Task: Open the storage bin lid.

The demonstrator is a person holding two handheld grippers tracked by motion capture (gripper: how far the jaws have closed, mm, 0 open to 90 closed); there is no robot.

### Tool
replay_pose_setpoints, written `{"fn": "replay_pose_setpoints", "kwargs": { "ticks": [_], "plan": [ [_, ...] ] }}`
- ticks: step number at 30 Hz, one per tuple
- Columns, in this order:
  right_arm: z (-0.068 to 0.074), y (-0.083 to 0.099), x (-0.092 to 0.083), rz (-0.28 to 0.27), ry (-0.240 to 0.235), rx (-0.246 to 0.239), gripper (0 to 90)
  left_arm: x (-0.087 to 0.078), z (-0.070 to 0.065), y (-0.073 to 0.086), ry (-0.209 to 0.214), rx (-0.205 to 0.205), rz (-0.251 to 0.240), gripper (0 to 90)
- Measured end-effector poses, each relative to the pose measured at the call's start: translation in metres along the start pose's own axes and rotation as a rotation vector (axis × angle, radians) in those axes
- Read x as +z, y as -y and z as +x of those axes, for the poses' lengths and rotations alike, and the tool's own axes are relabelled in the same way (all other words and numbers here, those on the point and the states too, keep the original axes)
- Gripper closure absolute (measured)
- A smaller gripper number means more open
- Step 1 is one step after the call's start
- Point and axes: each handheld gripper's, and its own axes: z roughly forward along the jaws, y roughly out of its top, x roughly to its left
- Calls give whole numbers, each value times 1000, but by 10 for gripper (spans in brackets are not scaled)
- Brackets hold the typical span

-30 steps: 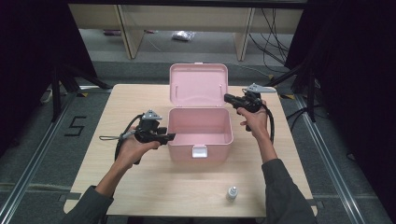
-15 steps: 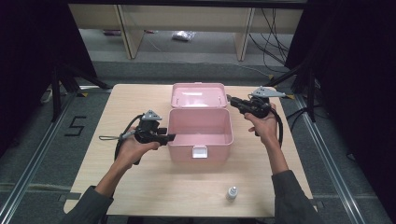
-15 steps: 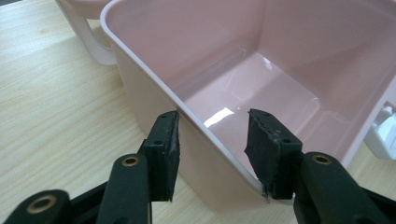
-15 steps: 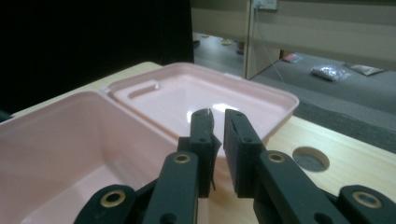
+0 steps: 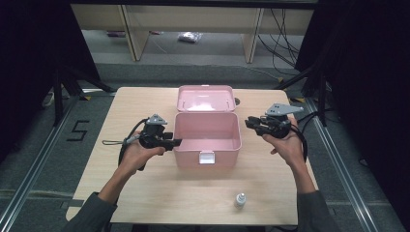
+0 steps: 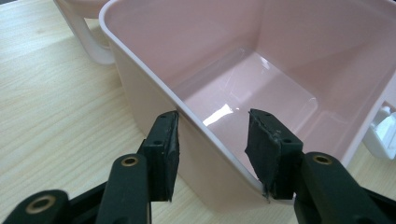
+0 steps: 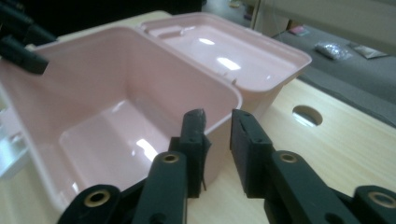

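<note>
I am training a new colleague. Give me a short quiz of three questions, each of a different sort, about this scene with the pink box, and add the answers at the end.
1. True or false: the lid of the pink box lies folded back behind it.
2. Which wall of the box does the left gripper straddle? A) the wall on the person's left B) the front wall with the white latch C) the hinge wall
3. Fill in: the small white bottle stands on the table in ___ of the box, nearer the person.

Key: 1 true; 2 A; 3 front. The right gripper has just been opening, with nothing between its pads.
</note>
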Motion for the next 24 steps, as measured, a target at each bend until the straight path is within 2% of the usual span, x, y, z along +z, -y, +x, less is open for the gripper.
{"fn": "replay_pose_setpoints", "kwargs": {
  "ticks": [6,7,8,11,13,15,17,18,19,22,24],
  "plan": [
    [13,6,-19,83,-5,-38,660,0,0,0,1,0,-3,533],
    [17,7,-23,87,-8,-23,650,0,0,0,1,1,-3,533],
    [20,8,-27,92,-6,-29,634,1,2,-1,8,30,-18,532],
    [25,12,-32,96,0,-49,601,1,3,-1,7,36,-17,532],
    [29,16,-35,108,-5,-37,587,1,3,-1,8,34,-18,532],
    [32,21,-36,121,-3,-47,566,1,3,-1,10,33,-19,532],
    [36,26,-37,147,-13,-45,550,2,4,-1,26,37,-24,529],
    [36,28,-37,152,-17,-52,543,2,4,-1,24,38,-22,529],
    [38,29,-39,158,-10,-33,537,2,3,0,11,35,-21,529],
    [41,32,-44,177,-26,-45,515,2,3,-1,12,34,-21,529],
    [47,33,-50,209,-41,-41,482,2,3,-1,11,37,-18,529]
  ]
}}
